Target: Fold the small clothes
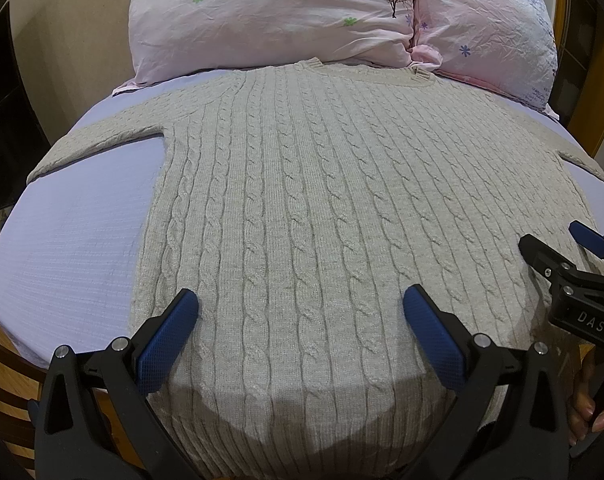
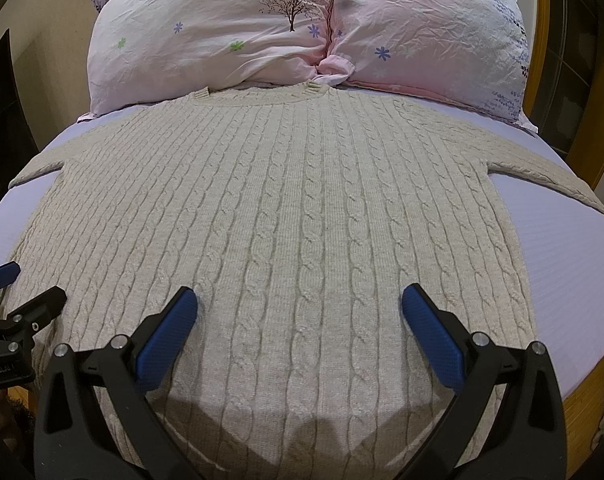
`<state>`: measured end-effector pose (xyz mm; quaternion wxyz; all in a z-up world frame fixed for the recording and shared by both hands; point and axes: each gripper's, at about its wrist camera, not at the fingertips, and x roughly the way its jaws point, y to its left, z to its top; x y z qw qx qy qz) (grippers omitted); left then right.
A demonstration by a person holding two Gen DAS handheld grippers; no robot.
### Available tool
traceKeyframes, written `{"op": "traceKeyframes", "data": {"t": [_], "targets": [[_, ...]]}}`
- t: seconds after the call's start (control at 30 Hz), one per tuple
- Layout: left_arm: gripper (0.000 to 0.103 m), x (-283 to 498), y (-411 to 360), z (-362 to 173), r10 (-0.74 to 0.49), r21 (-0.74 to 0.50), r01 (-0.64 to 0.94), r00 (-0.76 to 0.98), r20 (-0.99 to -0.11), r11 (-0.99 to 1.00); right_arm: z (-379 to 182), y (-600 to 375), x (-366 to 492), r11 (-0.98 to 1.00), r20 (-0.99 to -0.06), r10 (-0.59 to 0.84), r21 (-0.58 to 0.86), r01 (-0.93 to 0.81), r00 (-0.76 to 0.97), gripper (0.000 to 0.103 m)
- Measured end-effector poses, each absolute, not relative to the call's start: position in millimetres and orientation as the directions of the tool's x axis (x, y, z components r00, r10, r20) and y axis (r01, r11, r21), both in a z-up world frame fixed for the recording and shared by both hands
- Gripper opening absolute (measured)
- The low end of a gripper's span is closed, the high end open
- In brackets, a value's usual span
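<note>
Left tongs (image 1: pixel 301 306) spread; sweater (image 1: pixel 321 208) hem seemingly hidden.

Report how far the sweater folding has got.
Done: the sweater lies spread flat on the bed, sleeves out, collar toward the pillows. In hand: nothing; the left gripper and right gripper hover open over the hem end, gripping no cloth. Left: every fold, since both sleeves and the body are unfolded.

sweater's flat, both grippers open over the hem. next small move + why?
Probably lower both grippers onto the hem and close. The sweater lies flat with sleeves spread, collar at the pillows; the left gripper and right gripper are open, fingers holding nothing.
</note>
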<state>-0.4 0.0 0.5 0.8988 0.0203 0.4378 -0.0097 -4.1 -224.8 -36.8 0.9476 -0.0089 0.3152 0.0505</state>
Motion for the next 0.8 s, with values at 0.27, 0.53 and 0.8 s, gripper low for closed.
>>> {"op": "traceKeyframes", "data": {"t": [0.27,0.53,0.8], "targets": [[0.102,0.0,0.1,0.7,0.000,0.029,0.036,0.619,-0.785,0.999,-38.8,-230.2,-1.7,0.992,-0.601,0.105,0.004,-0.128,0.792,0.101],[0.102,-1.0,2.6,5.4,-0.031,0.027,0.086,0.614,-0.789,0.996,29.2,-354.6,5.4,0.963,-0.402,0.192,0.252,-0.094,0.895,0.101],[0.102,48.4,54.6,34.3,-0.008,0.020,0.030,0.737,-0.675,0.999,19.3,-587.0,89.1,0.714,-0.533,-0.020,0.585,0.385,0.846,0.067]]}}
